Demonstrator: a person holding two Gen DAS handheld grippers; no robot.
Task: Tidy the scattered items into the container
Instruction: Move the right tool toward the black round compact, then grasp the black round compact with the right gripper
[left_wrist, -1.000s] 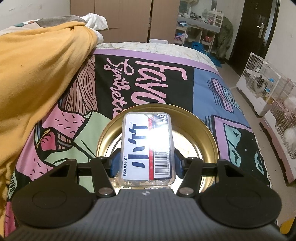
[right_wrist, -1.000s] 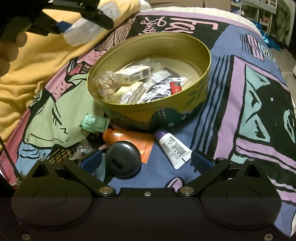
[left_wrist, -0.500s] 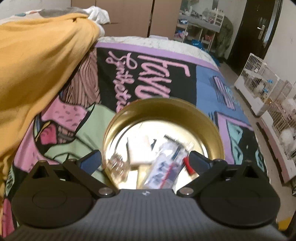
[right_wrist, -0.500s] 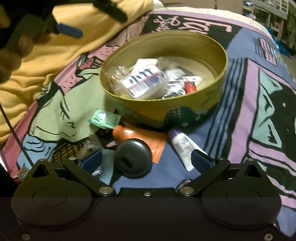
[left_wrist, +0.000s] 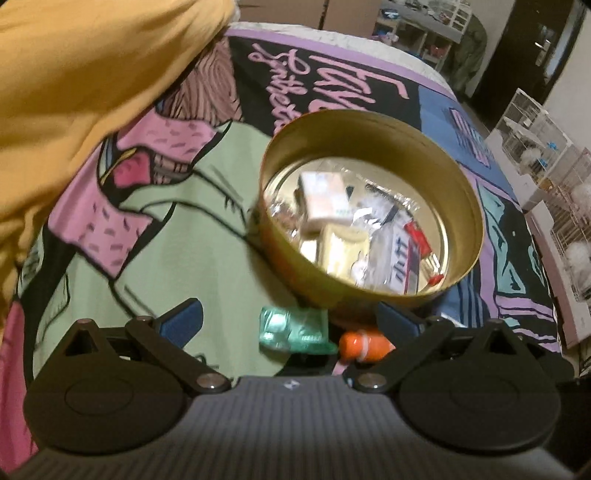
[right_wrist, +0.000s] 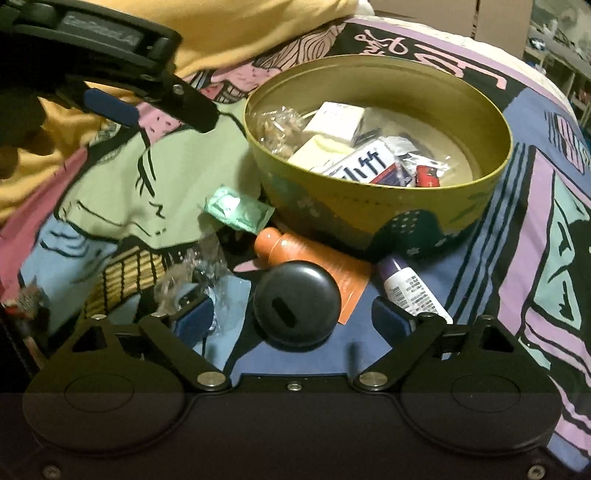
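Bedspread (right_wrist: 517, 258) bears gold tin (right_wrist: 480, 199), black disc (right_wrist: 295, 306).

Round gold tin (right_wrist: 380, 206), upright on the bedspread, holds a barcode pack (right_wrist: 369, 166), white box (right_wrist: 334, 120), cream box (right_wrist: 319, 149) and clear wrappers. Just beside its near wall lie: green sachet (right_wrist: 238, 208), orange tube (right_wrist: 310, 258), black disc (right_wrist: 297, 304), purple-capped tube (right_wrist: 410, 286), crumpled cellophane (right_wrist: 195, 273).

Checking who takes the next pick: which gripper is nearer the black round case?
Right. The right gripper has the black round case between its open fingers, not yet pressed. The left gripper hangs further off, over the green packet near the tin.
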